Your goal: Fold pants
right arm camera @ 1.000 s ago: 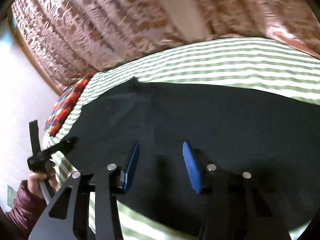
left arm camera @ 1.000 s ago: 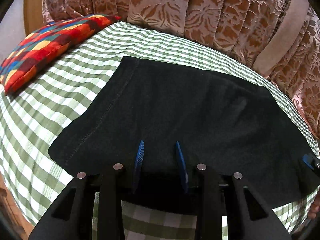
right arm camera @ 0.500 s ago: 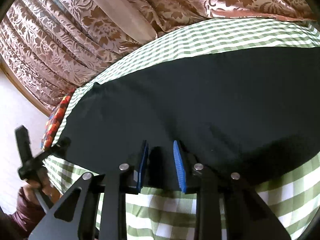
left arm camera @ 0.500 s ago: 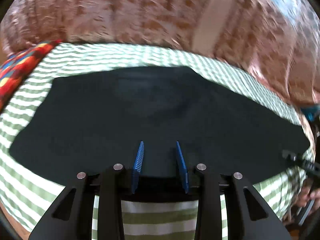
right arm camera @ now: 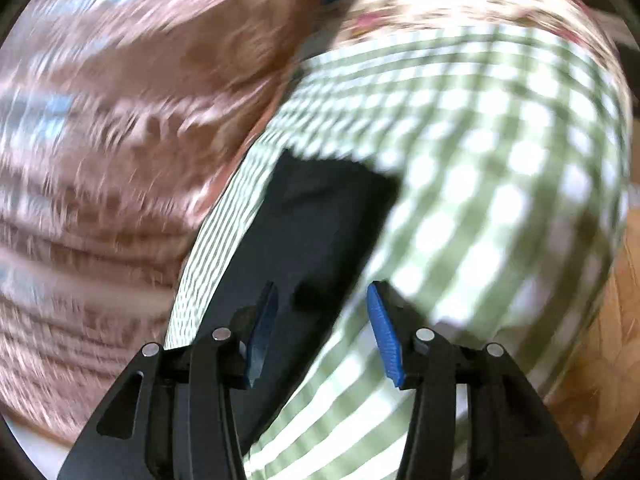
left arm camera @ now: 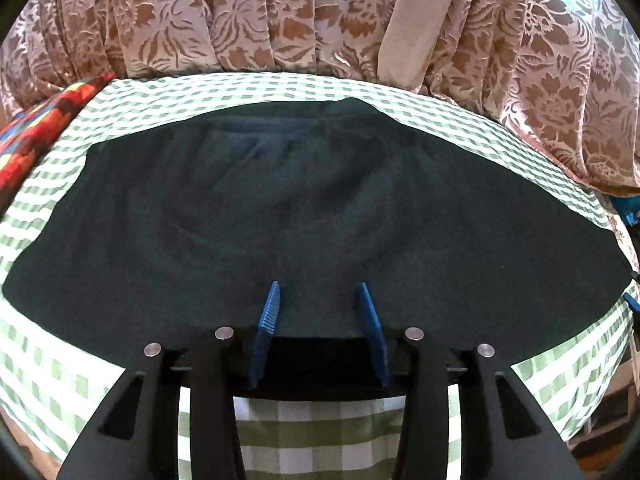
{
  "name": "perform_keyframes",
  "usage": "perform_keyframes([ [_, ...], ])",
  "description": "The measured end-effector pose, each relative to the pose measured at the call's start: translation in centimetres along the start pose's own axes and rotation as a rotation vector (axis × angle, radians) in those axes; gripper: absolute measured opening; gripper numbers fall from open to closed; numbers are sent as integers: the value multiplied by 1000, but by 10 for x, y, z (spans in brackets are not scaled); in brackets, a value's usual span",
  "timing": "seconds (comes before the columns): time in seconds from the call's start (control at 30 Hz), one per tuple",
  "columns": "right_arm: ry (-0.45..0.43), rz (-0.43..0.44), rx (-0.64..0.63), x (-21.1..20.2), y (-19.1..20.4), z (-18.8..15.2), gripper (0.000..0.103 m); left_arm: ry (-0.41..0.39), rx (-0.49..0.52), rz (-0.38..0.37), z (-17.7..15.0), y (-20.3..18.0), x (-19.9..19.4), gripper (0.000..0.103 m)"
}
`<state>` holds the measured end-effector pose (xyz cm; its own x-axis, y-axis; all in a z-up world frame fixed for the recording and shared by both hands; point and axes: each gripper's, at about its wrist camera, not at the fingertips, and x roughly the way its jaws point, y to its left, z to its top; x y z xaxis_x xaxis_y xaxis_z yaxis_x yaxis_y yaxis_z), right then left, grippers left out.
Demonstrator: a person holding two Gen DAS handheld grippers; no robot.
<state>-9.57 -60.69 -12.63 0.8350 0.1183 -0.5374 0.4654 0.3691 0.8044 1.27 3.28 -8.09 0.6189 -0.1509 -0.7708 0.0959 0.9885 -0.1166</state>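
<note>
Pants (left arm camera: 320, 200): dark, spread flat across bed, long axis running left-right in left wrist view; 1 seam line faint near far edge. Right wrist view shows 1 end (right arm camera: 316, 224) only, blurred.
Bed cover (left arm camera: 320, 420): green/white check, under pants, showing on all sides.
Left tool (left arm camera: 318, 300): over near edge of pants, pointing down at cloth; 2 blue pads apart, jaws opening; cloth lies below gap, pads not pressing it, nothing gripped.
Left pad (left arm camera: 267, 316): ribbed, blue, tip over dark cloth.
Right tool (right arm camera: 322, 312): view heavily motion-blurred; jaws opening, gap moderate; left pad over pants end, right pad over check cover; nothing gripped between them.
Right tool, 2nd sighting (left arm camera: 632, 302): blue tip at far right edge of left wrist view, by pants' right end.
Curtain (left arm camera: 248, 20): brown/pink floral, pleated, hanging behind bed along far side.
Pillow (left arm camera: 36, 128): multicolour red/orange/blue patches, at left end of bed, apart from pants.
Floor (right arm camera: 612, 320): wood-tone, right of bed in right wrist view; detail blurred.
</note>
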Motion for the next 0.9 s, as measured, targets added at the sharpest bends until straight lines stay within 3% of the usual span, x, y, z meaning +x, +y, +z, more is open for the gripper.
perform_keyframes([
  [0.37,1,-33,-33,22,6,24,45,-3,-24,-19,-2,2,0,41],
  [0.47,14,-77,-88,35,13,31,37,-4,-29,-21,-2,3,-1,41],
  [0.5,20,-84,-97,38,15,33,28,-3,-30,-22,-2,4,-1,41],
  [0.6,21,-37,-126,31,29,35,18,6,-42,-28,0,4,-1,41],
  [0.73,25,59,-219,18,67,27,18,26,-65,-54,4,9,-1,41],
  [0.9,91,150,-396,15,129,-9,18,41,-107,-108,12,14,-6,41],
])
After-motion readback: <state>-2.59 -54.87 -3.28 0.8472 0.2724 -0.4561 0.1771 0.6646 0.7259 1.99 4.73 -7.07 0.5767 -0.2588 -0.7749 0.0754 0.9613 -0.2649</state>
